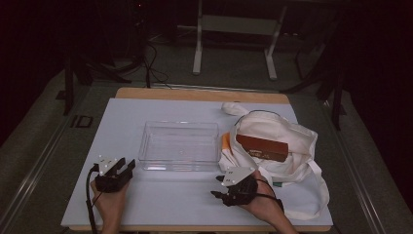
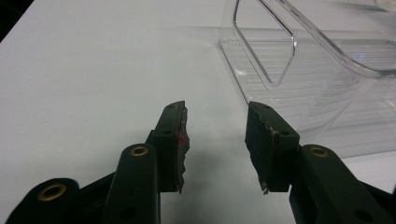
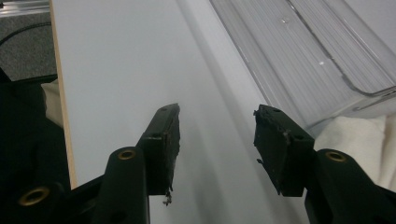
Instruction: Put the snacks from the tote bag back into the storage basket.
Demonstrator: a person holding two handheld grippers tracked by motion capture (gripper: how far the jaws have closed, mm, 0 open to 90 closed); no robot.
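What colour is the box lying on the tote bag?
Reddish brown box, on the cream tote bag; clearest in the high view.

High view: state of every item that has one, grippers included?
Clear plastic bin: upright, empty.
White tote bag: lying on the table, mouth open, beside the bin.
Brown box: lying inside the bag's mouth.
Left gripper: open, holding nothing, resting on the table.
Right gripper: open, holding nothing, near the bag.
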